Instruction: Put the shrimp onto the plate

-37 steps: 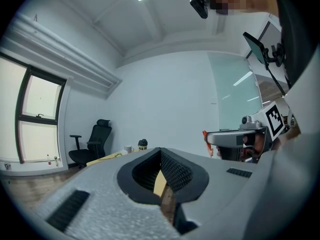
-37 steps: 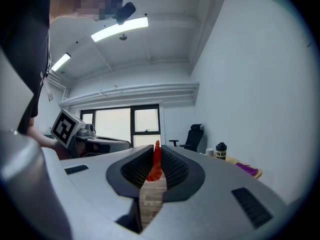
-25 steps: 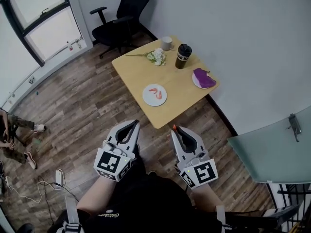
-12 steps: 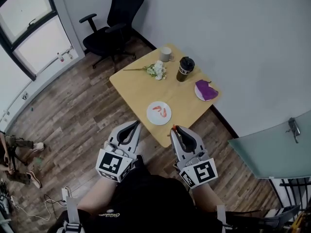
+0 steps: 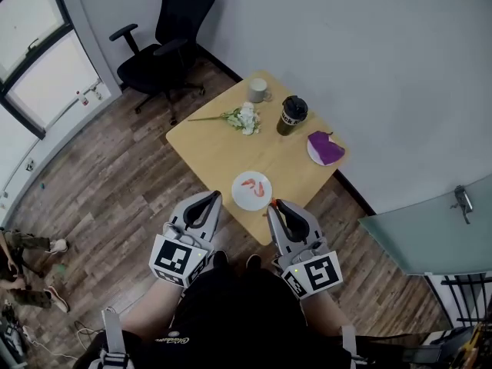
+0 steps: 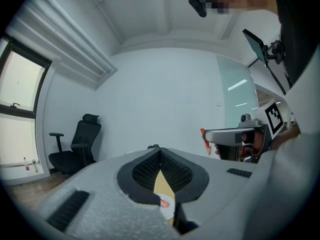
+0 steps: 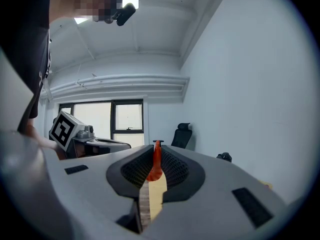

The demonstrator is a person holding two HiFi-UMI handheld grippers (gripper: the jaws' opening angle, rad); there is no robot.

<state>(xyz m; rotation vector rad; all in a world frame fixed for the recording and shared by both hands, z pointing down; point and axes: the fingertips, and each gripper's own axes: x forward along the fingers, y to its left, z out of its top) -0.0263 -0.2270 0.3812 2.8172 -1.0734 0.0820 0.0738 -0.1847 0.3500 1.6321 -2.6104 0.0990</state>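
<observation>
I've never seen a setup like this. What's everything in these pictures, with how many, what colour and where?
table: one, light wood, middle of room
plate: one, white, near table edge
shrimp: three, orange-red, two on that plate, one in the right gripper
second plate: one, white, table's right corner, under a purple thing
cup: one, dark, far side
mug: one, pale grey, far corner
flowers: one bunch, white, left of cup
office chair: one, black, beyond table
left gripper: one, grey, shut, empty
right gripper: one, grey, shut on a shrimp
</observation>
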